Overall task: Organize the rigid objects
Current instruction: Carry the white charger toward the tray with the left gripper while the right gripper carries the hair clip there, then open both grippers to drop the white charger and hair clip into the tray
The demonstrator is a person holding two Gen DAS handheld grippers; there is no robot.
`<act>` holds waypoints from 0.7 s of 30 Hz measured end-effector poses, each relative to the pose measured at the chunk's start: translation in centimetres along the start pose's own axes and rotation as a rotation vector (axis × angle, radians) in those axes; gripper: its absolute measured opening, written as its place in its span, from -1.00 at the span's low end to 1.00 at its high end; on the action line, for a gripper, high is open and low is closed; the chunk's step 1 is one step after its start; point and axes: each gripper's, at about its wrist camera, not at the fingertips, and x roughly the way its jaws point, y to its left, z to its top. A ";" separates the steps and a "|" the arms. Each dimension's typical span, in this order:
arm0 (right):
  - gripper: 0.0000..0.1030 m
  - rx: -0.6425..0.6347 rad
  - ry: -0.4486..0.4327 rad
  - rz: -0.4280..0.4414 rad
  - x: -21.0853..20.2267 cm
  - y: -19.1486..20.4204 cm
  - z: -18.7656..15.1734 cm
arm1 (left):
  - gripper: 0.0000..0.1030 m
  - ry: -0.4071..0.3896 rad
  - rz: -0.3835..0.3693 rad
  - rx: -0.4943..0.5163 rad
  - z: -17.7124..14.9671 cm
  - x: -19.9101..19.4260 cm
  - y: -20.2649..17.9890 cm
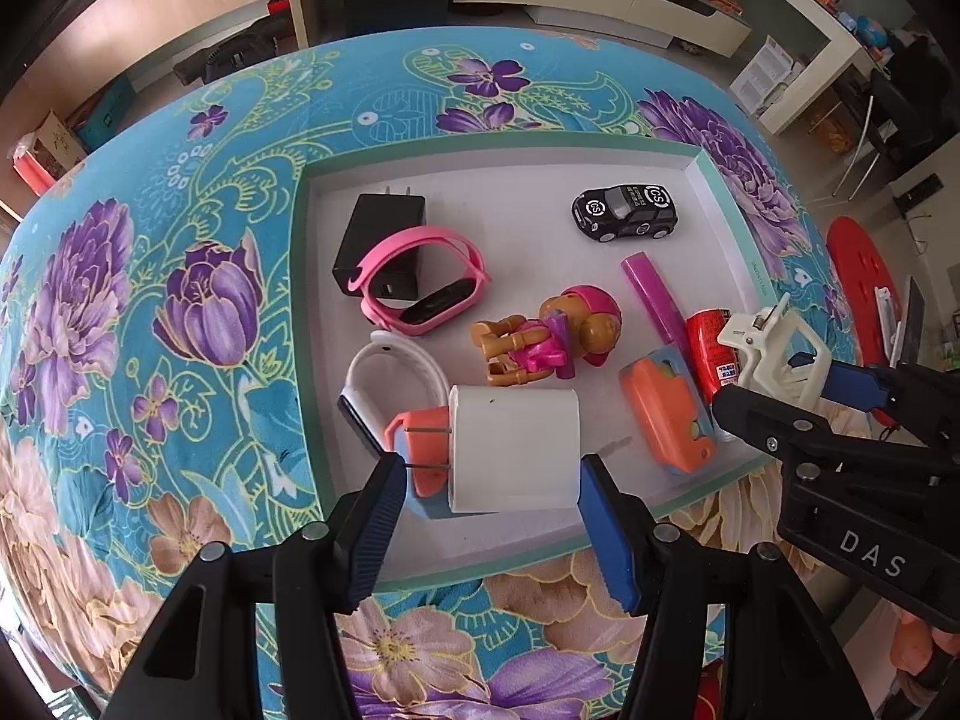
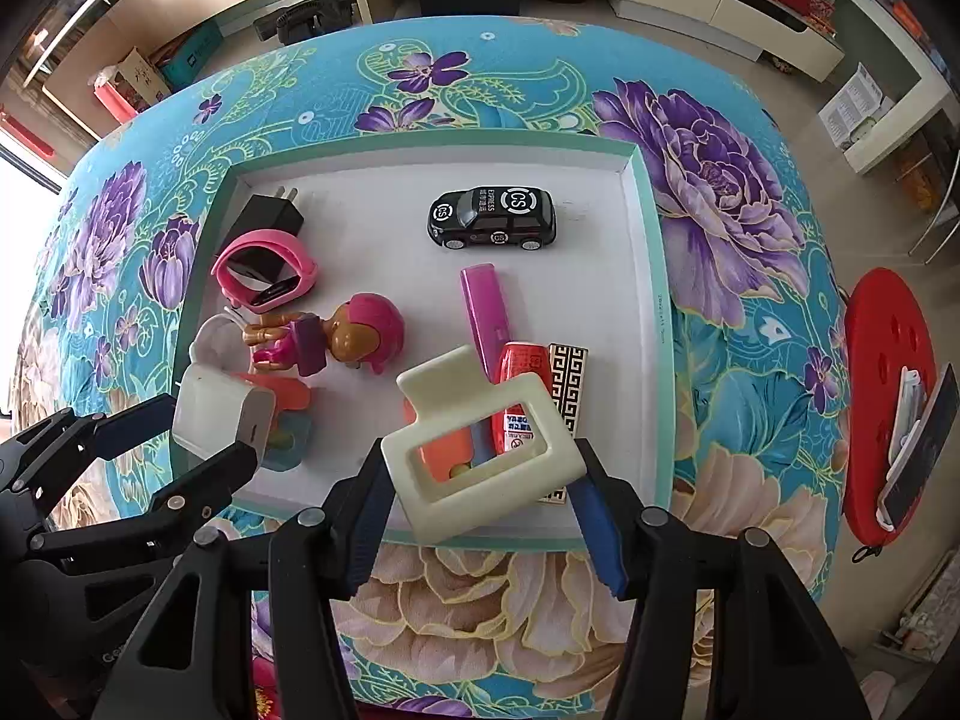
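Note:
My left gripper (image 1: 489, 480) is shut on a white plug adapter (image 1: 515, 450), held over the near left part of the shallow white tray (image 1: 528, 171). It also shows in the right wrist view (image 2: 219, 417). My right gripper (image 2: 480, 483) is shut on a cream hair claw clip (image 2: 480, 450), held over the tray's near right part; the clip shows in the left wrist view (image 1: 771, 354). In the tray lie a black toy car (image 2: 492, 217), a pink watch band (image 1: 420, 279), a black charger (image 1: 378, 234), a toy dog figure (image 1: 549, 336) and a purple stick (image 2: 485, 309).
The tray also holds a white band (image 1: 390, 366), orange pieces (image 1: 663, 414), a red tube (image 2: 521, 384) and a patterned card (image 2: 569, 384). The table has a floral blue cloth (image 1: 150, 300). A red stool (image 2: 888, 396) with items stands at the right.

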 end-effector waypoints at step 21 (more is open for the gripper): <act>0.14 0.002 0.028 0.021 2.5 -0.4 2.1 | 0.23 0.015 0.011 0.001 1.8 1.2 -0.3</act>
